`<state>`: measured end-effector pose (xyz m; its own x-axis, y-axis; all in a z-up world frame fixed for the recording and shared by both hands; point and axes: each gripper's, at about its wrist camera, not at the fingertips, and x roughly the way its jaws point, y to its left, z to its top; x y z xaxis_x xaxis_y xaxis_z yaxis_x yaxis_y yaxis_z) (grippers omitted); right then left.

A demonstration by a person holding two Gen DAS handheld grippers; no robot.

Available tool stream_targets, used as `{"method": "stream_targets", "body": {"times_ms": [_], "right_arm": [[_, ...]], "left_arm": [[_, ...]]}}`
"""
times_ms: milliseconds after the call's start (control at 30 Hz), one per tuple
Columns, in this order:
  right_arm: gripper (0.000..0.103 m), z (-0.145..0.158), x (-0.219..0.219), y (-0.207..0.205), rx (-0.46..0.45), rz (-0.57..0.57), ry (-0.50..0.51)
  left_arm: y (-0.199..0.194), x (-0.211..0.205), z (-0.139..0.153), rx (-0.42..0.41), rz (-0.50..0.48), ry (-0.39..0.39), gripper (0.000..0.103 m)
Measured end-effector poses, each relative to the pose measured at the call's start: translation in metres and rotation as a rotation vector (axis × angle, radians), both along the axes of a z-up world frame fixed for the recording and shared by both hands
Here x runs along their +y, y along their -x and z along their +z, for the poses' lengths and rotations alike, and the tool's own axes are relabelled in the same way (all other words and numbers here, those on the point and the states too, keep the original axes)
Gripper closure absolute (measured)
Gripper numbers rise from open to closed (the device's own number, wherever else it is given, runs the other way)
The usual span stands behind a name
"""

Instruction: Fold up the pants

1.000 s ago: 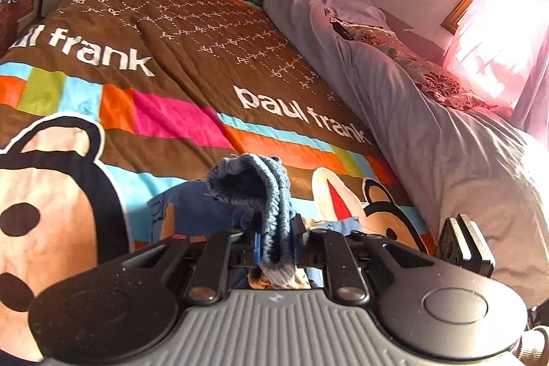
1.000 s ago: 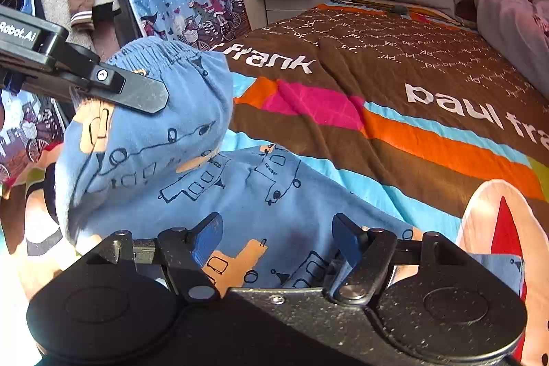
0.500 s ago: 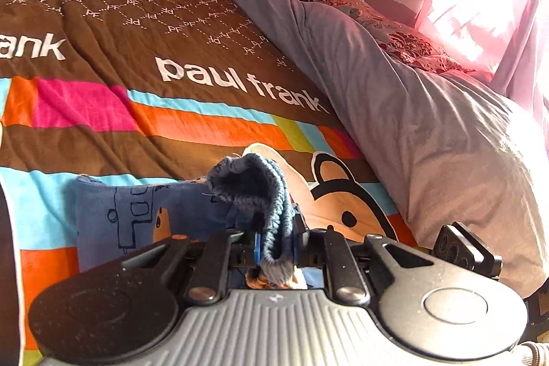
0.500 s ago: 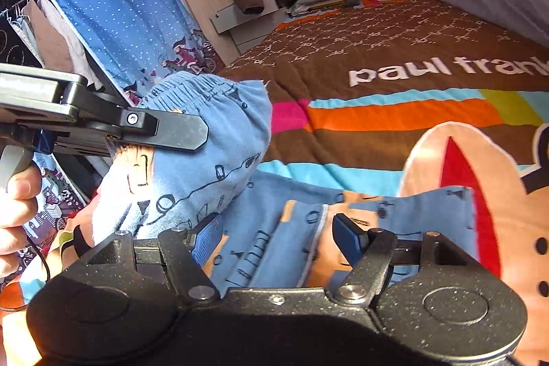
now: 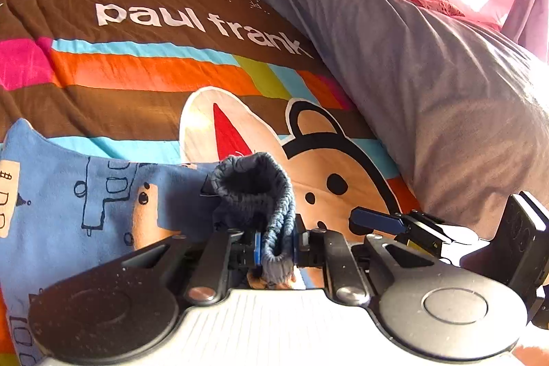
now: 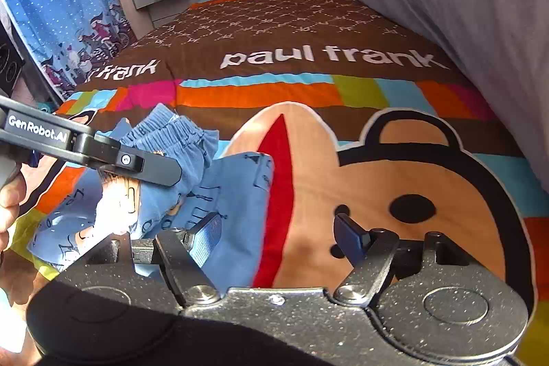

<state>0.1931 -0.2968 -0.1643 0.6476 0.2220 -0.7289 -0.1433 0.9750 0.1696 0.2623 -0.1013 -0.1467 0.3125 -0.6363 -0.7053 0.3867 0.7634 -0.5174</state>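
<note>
From the left wrist, the left gripper [image 5: 276,251] is clamped on the knitted cuff [image 5: 255,191] of the blue pants [image 5: 85,194] lying on the bedspread [image 5: 171,74] (soft, light, floppy cloth); from the right wrist, the right gripper [image 6: 278,234] hangs with jaws apart and empty over the pants' edge, which looks the best place to pinch
</note>
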Motion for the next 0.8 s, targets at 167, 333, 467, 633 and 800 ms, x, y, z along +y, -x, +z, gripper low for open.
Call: {"method": "stream_targets", "body": {"times_ms": [167,333,467,633,800], "right_arm": [[0.028,-0.004,-0.019,0.005,0.019,-0.045,-0.013],[0.028,-0.002,-0.028,0.01,0.009,-0.075,-0.022],[0.027,0.011,-0.028,0.006,-0.041,-0.052,-0.071],[0.024,0.01,0.006,-0.036,-0.005,0.166,-0.049],[0.019,-0.014,0.017,-0.063,0.119,0.236,0.114]], "left_arm": [[0.009,-0.028,-0.007,-0.021,-0.07,-0.105,0.064],[0.033,-0.023,0.016,-0.122,-0.106,-0.111,0.041],[0.05,0.0,0.014,-0.147,-0.124,-0.152,0.034],[0.07,0.013,-0.013,-0.075,-0.137,-0.172,0.034],[0.089,0.015,-0.015,-0.111,-0.146,-0.157,0.034]]}}
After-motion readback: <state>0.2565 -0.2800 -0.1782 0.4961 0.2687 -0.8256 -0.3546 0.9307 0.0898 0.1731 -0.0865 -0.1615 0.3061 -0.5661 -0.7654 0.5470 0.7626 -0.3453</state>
